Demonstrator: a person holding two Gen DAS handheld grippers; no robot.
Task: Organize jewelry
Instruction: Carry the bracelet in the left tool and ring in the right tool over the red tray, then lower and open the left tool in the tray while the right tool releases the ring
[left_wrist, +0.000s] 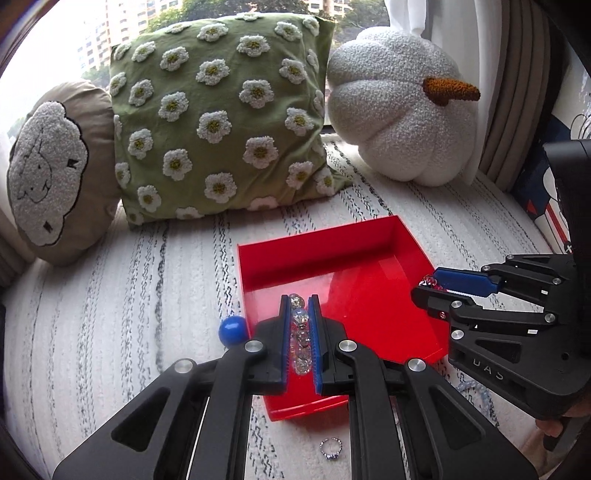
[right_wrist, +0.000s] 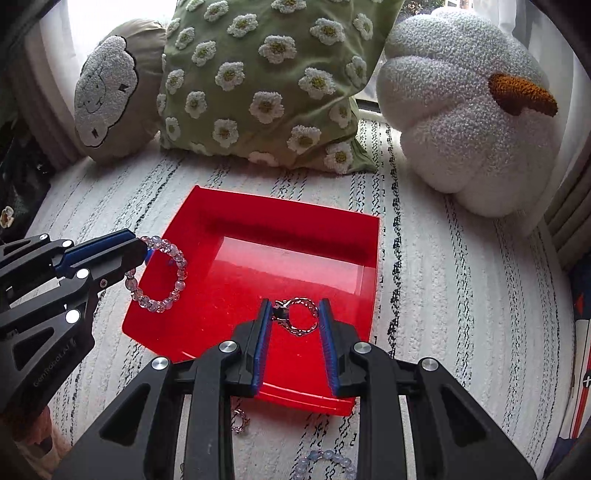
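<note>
A red tray (left_wrist: 369, 266) (right_wrist: 295, 236) lies on the striped white cover. My left gripper (left_wrist: 300, 302) (right_wrist: 142, 254) is shut on a clear bead bracelet (left_wrist: 300, 332) (right_wrist: 162, 277) and holds it over the tray's left edge. My right gripper (right_wrist: 295, 314) (left_wrist: 424, 286) is over the tray's near part, its fingers on either side of a silver chain bracelet (right_wrist: 297, 317) that hangs between them. A silver ring (left_wrist: 331, 447) (right_wrist: 240, 421) lies on the cover in front of the tray. A pale blue bead bracelet (right_wrist: 325, 461) (left_wrist: 476, 391) lies near it.
A blue ball (left_wrist: 232, 330) sits by the tray's left side. Behind the tray stand a green flower cushion (left_wrist: 221, 118) (right_wrist: 266, 81), a beige sheep cushion (left_wrist: 55, 177) and a white pumpkin cushion (left_wrist: 402, 107) (right_wrist: 465, 110). A curtain hangs at the right.
</note>
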